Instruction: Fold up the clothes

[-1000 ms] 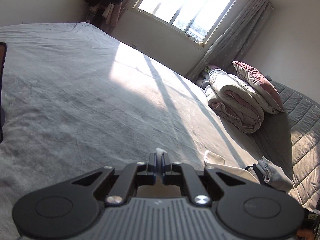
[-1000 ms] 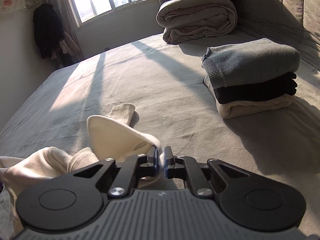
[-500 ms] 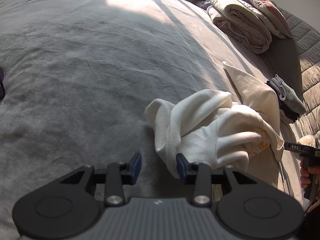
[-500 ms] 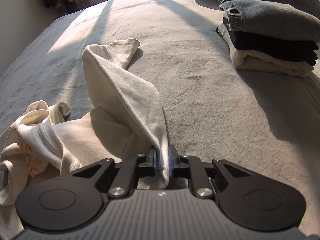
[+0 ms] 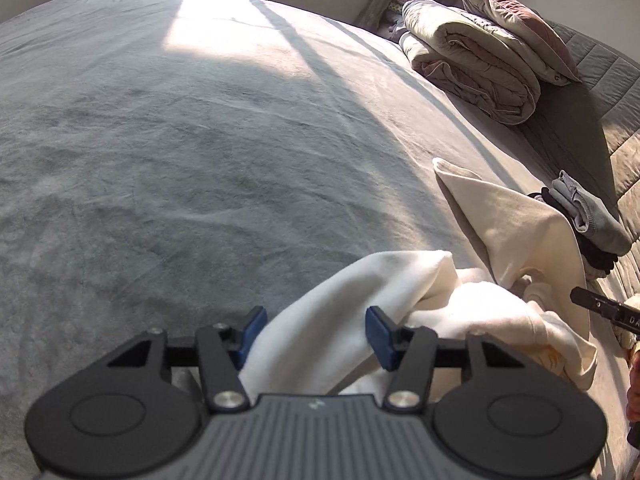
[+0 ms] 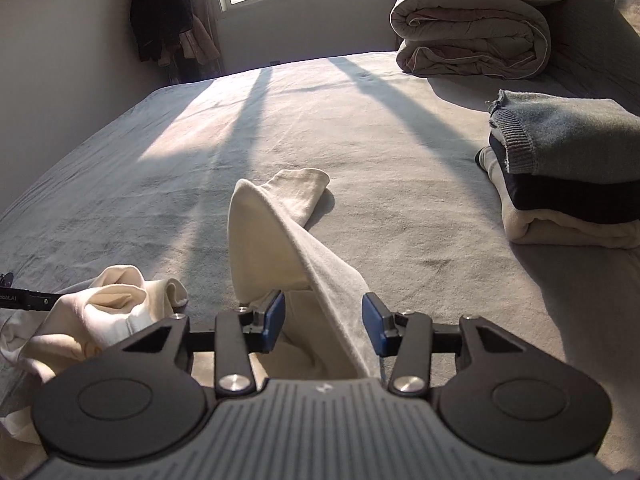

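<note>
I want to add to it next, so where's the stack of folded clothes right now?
The stack of folded clothes sits on the bed at the far right of the right wrist view, in front of the rolled duvet.

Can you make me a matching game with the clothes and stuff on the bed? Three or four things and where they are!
Things:
1. cream garment
2. grey sweater
3. rolled duvet
4. dark jacket

Places:
A. hanging on the wall by the window
B. top of the folded stack
C. far end of the bed
D. crumpled between the open grippers

Pairs: 1-D, 2-B, 3-C, 4-A
</note>
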Available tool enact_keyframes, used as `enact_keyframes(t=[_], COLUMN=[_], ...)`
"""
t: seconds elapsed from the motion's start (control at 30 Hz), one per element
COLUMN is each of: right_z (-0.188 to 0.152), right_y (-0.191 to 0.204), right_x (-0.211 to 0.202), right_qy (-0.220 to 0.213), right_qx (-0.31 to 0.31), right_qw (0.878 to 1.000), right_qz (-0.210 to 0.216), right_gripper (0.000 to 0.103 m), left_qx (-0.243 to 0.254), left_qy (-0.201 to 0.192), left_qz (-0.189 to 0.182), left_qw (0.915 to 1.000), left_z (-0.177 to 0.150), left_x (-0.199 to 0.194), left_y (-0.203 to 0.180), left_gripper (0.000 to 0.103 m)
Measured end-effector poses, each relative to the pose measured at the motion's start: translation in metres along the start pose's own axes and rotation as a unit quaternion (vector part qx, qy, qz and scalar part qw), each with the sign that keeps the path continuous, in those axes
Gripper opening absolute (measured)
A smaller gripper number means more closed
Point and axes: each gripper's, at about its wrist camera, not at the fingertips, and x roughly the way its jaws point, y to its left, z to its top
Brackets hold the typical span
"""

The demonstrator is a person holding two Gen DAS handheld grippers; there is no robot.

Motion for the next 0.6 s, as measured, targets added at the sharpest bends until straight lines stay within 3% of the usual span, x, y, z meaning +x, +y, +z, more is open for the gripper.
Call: enact_keyframes(t=[0.03, 0.07, 0.1, 0.17, 0.23, 0.43, 0.6], right_z=[0.000, 0.000, -0.001, 0.000, 0.002, 0.003, -0.006], right_y=[-0.001, -0.002, -0.002, -0.006, -0.011, -0.029, -0.045], right_x=[0.003, 0.005, 0.006, 0.002, -0.005, -0.027, -0.034], right_qy=[0.002, 0.007, 0.011, 0.003, -0.011, -0.032, -0.005], right_qx=[0.001, 0.002, 0.004, 0.013, 0.024, 0.053, 0.073], right_qw=[1.000, 1.000, 1.000, 1.000, 0.999, 0.995, 0.992], right_qz=[0.003, 0.002, 0.000, -0.015, -0.032, -0.084, -0.102], right_gripper=[0.029, 0.018, 0.013, 0.004, 0.003, 0.003, 0.002], left_qx=[0.004, 0.008, 0.007, 0.003, 0.002, -0.014, -0.025], left_qy=[0.000, -0.003, -0.009, -0.046, -0.087, -0.154, -0.127], left_qz=[0.003, 0.007, 0.010, 0.026, 0.049, 0.137, 0.175], left_qw=[1.0000, 0.9999, 0.9999, 0.9986, 0.9950, 0.9783, 0.9760], left_z=[-0.001, -0.003, -0.004, -0.004, -0.003, -0.003, -0.017], left_x=[0.003, 0.004, 0.002, -0.011, -0.029, -0.075, -0.088], left_y=[-0.003, -0.005, -0.006, -0.008, -0.006, 0.022, 0.049], left_gripper=[0.026, 0.016, 0.010, 0.009, 0.008, 0.008, 0.008])
